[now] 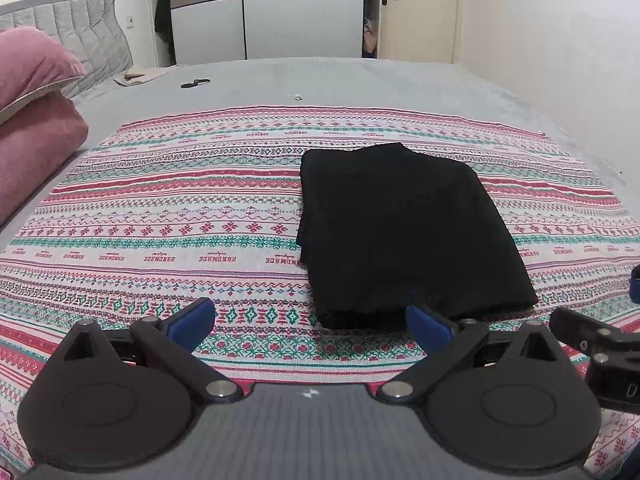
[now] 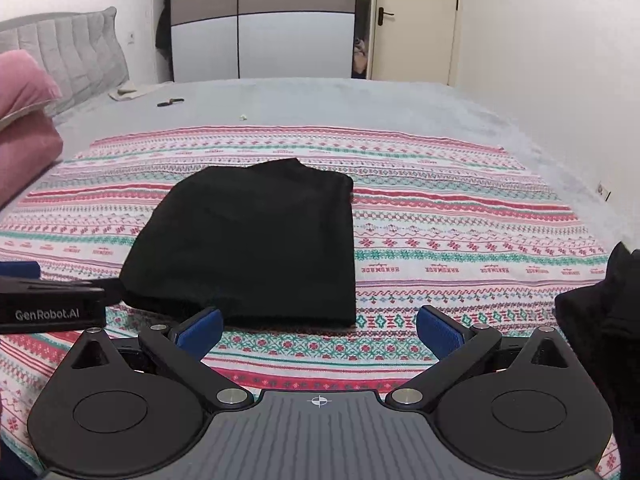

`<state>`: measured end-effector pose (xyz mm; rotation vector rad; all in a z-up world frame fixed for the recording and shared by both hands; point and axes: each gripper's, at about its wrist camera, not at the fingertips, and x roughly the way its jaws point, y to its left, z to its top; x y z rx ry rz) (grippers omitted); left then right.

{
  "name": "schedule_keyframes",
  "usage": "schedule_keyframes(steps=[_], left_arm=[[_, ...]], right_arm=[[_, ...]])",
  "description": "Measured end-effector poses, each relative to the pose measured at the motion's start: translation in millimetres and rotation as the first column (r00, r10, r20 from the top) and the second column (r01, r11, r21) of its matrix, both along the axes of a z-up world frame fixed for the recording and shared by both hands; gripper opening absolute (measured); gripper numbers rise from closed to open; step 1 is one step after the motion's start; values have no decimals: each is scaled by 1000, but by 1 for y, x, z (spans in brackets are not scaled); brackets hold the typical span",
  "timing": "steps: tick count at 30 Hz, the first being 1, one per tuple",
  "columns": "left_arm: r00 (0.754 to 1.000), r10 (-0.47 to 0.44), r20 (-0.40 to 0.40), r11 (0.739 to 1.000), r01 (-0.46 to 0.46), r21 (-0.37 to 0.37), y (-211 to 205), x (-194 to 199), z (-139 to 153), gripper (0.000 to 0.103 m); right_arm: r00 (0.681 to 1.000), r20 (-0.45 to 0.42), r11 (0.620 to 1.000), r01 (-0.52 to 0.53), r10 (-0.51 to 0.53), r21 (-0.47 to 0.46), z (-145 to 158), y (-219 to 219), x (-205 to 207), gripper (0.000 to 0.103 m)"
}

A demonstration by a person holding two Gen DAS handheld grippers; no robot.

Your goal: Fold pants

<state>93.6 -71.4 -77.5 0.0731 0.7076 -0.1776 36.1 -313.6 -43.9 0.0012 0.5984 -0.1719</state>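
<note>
Black pants (image 1: 404, 232) lie folded into a compact rectangle on a patterned cloth (image 1: 180, 216); they also show in the right wrist view (image 2: 256, 240). My left gripper (image 1: 312, 320) is open and empty, just in front of the fold's near edge. My right gripper (image 2: 320, 326) is open and empty, in front of the fold's near right corner. The right gripper's body shows at the right edge of the left wrist view, and the left gripper's body at the left edge of the right wrist view.
The cloth covers a grey bed (image 1: 360, 84). Pink pillows (image 1: 32, 112) lie at the left, with a grey headboard (image 1: 72, 28) behind. A small dark object (image 1: 195, 83) and a beige cloth (image 1: 136, 76) lie far back. Another dark garment (image 2: 608, 320) is at the right.
</note>
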Motion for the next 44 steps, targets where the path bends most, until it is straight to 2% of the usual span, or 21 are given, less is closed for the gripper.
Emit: schedule_keyframes(steps=[17, 44], left_arm=[[1000, -13, 10, 999, 13, 32, -2, 2, -3, 103], [999, -28, 16, 999, 28, 30, -3, 0, -1, 103]], right_arm=[[1000, -7, 1000, 14, -14, -10, -3, -2, 1, 103], [1000, -18, 1000, 11, -11, -11, -6, -1, 2, 103]])
